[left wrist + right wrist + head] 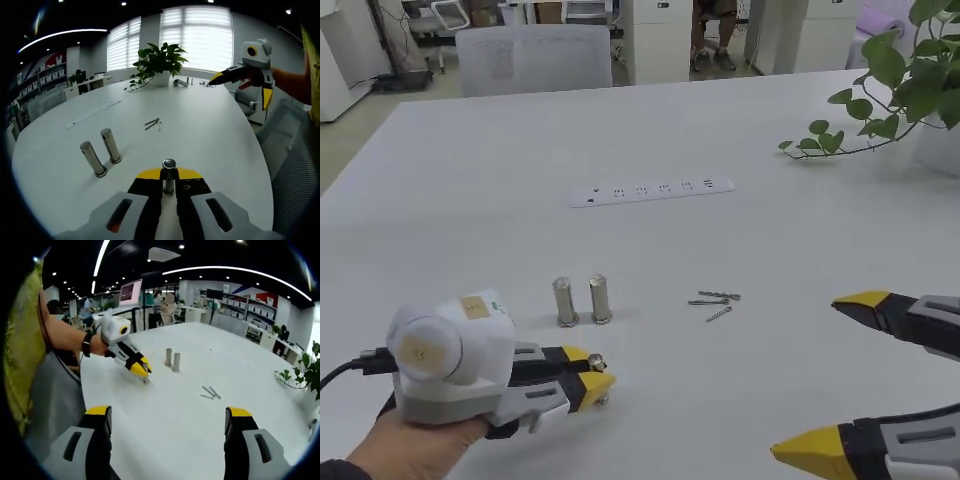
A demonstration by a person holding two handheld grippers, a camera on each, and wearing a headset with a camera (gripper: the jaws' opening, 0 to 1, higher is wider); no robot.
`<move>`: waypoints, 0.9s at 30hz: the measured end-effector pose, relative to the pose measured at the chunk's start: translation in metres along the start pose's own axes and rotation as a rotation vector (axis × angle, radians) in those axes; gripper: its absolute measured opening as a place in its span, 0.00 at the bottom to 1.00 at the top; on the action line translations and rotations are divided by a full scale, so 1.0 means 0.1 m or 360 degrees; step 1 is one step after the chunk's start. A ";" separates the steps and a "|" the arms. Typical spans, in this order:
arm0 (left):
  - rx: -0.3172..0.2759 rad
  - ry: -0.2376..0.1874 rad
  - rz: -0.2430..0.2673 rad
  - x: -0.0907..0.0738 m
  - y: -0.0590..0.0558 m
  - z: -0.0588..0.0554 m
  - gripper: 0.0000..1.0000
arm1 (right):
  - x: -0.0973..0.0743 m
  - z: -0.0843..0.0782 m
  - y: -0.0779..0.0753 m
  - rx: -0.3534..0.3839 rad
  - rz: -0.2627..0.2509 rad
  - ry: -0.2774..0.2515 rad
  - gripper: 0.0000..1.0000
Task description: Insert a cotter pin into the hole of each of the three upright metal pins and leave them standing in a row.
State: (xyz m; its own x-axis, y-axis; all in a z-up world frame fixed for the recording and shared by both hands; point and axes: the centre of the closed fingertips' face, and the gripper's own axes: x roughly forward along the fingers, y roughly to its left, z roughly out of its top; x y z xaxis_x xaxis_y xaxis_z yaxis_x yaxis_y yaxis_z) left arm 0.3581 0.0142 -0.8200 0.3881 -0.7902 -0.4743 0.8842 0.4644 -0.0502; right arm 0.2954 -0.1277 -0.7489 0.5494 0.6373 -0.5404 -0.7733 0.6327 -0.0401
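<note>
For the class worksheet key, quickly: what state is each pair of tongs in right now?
Left tongs: shut on a metal pin.
Right tongs: open, holding nothing.

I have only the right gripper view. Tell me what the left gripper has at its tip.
Observer: The left gripper view shows the left gripper with its fingers shut on a silver cylindrical metal pin, upright between them.
Operator: Now report what lies beyond the two standing silver pins, away from the person.
Observer: In the head view, a long white plastic power strip lies flat on the white table beyond them.
</note>
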 end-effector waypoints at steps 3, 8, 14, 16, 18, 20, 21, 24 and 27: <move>-0.0018 -0.0008 0.0012 0.00 -0.01 -0.01 0.07 | 0.01 0.00 0.02 0.0000 0.0007 -0.0001 0.95; -0.0031 -0.0005 0.0031 -0.01 -0.03 -0.04 0.07 | 0.02 0.00 0.03 0.0000 0.0013 -0.0003 0.95; -0.0045 -0.0001 0.0061 -0.02 -0.03 -0.06 0.07 | 0.01 -0.01 0.04 -0.0001 0.0016 -0.0005 0.95; -0.0043 0.0004 0.0069 -0.02 -0.03 -0.07 0.07 | 0.01 -0.01 0.04 0.0002 0.0017 -0.0006 0.95; -0.0047 0.0004 0.0074 -0.01 -0.04 -0.08 0.07 | 0.01 -0.02 0.04 0.0002 0.0018 -0.0004 0.95; -0.0053 0.0008 0.0080 0.00 -0.04 -0.10 0.07 | 0.00 -0.03 0.04 0.0003 0.0020 -0.0004 0.95; -0.0053 0.0008 0.0082 0.00 -0.04 -0.10 0.07 | 0.00 -0.03 0.04 0.0003 0.0020 -0.0004 0.95; -0.0058 -0.0008 0.0094 0.00 -0.04 -0.09 0.07 | 0.00 -0.04 0.04 0.0004 0.0019 -0.0003 0.95; -0.0053 -0.0021 0.0101 -0.01 -0.05 -0.09 0.07 | 0.00 -0.04 0.04 0.0005 0.0019 -0.0004 0.95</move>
State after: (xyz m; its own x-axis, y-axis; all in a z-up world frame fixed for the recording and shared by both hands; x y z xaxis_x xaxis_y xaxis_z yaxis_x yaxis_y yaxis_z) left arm 0.3508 0.0157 -0.8270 0.4468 -0.7638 -0.4659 0.8485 0.5268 -0.0499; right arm 0.2917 -0.1266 -0.7522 0.5410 0.6460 -0.5385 -0.7790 0.6263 -0.0312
